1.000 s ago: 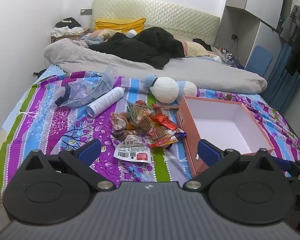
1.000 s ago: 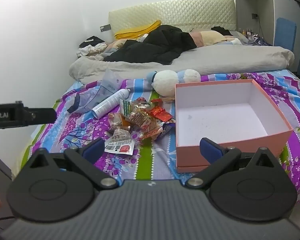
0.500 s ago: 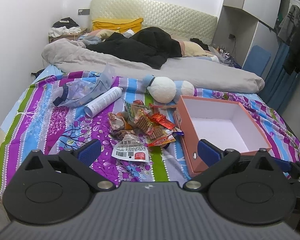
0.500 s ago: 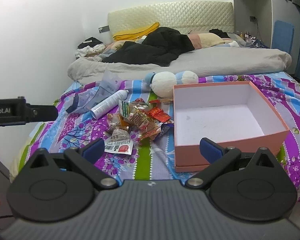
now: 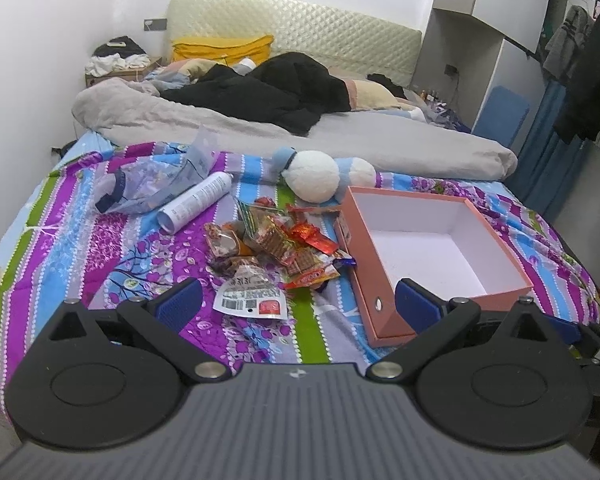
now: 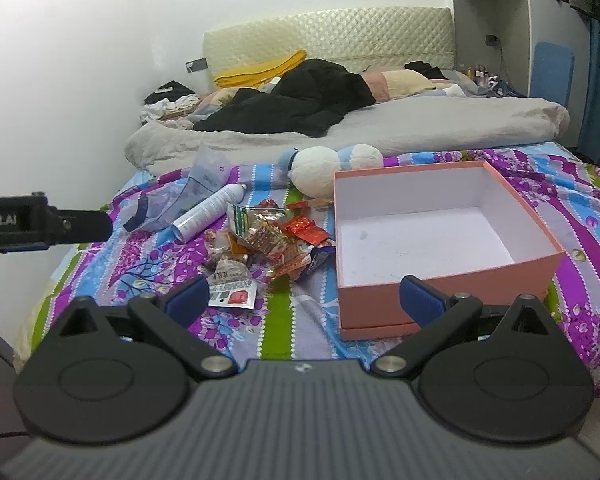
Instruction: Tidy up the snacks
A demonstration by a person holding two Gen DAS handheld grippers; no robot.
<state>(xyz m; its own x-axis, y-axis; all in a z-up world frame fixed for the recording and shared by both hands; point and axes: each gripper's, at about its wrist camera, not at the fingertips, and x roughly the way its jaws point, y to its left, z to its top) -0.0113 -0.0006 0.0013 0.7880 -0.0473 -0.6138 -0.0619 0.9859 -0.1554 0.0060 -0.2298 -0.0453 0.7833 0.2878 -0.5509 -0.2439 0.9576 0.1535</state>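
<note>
Presently, we find little altered over the last second: both views show the bed slightly lower and nearer in frame than before, which we read as a slow approach with no snack yet moved. The snack pile [image 5: 276, 248] lies untouched on the striped bedsheet [image 5: 60, 240], just beside the empty pink box [image 5: 432, 248], which sits at three o'clock of it. A white barcode packet [image 5: 252, 300] lies at six o'clock of the pile, nearest the tools. A white spray can [image 5: 196, 202] and a plush toy [image 5: 320, 176] lie at eleven and one o'clock.

The left gripper [image 5: 296, 304] is held level short of the pile, jaws spread wide and empty. The right gripper [image 6: 304, 296] is likewise wide and empty, facing the gap between packet and box. We judge sorting has not begun.
</note>
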